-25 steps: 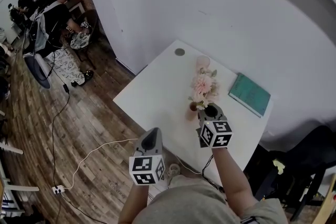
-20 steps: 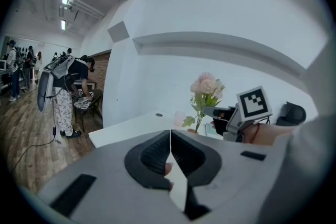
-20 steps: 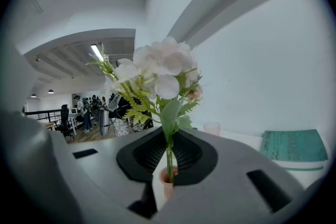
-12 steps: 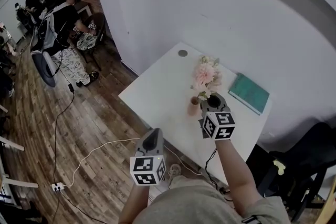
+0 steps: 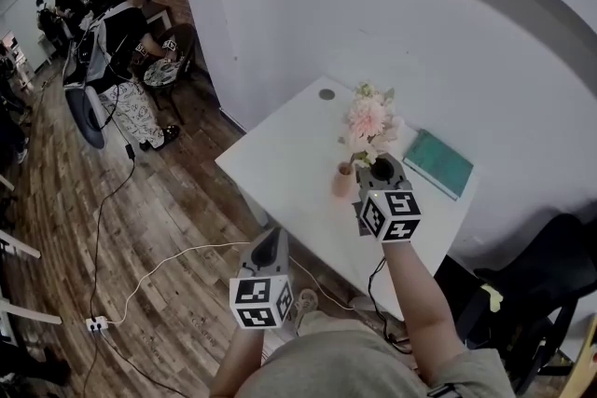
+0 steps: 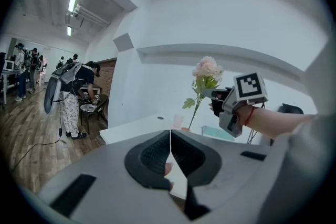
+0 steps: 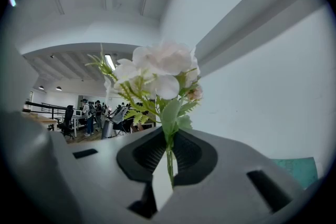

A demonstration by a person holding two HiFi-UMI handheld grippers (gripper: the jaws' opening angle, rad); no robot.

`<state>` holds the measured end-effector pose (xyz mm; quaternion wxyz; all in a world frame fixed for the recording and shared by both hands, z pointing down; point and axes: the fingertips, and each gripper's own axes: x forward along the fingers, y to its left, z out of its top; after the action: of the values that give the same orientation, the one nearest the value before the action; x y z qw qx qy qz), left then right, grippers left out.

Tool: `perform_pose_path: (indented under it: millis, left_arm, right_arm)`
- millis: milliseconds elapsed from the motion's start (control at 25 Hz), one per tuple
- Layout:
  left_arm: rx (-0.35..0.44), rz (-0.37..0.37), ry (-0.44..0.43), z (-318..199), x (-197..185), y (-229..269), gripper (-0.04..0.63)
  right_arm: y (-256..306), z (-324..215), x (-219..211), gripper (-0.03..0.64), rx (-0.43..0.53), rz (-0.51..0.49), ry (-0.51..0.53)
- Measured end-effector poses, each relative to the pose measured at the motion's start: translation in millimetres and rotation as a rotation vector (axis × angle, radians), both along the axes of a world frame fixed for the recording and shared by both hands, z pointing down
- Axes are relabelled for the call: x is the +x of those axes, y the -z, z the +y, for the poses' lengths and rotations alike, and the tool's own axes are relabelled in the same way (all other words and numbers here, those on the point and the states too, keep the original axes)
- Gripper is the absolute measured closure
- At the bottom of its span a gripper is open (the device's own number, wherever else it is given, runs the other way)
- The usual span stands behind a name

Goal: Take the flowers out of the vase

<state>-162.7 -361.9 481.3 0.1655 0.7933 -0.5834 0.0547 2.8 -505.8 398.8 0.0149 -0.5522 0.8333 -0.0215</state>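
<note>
A bunch of pale pink flowers (image 5: 366, 118) with green leaves is off the table, and my right gripper (image 5: 381, 171) is shut on its thin green stem (image 7: 169, 161). The blooms (image 7: 160, 63) fill the right gripper view. The small pinkish vase (image 5: 343, 180) stands on the white table (image 5: 280, 165), just left of that gripper. The stem's lower end (image 6: 190, 122) reaches down to the vase mouth; I cannot tell whether it is still inside. My left gripper (image 5: 269, 247) hangs over the floor before the table's near edge, shut with nothing between its pads (image 6: 170, 150).
A teal book (image 5: 440, 165) lies at the table's right end. A small grey disc (image 5: 326, 94) is at the far corner and a pink cup (image 6: 177, 121) behind the vase. People and chairs (image 5: 121, 42) are far left. Cables (image 5: 140, 284) cross the wooden floor.
My right gripper has risen with the flowers, drawing the stem up from the vase. The left gripper has shifted only slightly.
</note>
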Motion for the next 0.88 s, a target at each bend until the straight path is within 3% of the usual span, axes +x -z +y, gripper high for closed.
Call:
perform_pose_path:
  millis: [880]
  left_arm:
    - [0.053,0.001,0.045,128,4,7,0.588]
  right_arm:
    - [12,168,-3,0.583,0.031,-0.029,0.072]
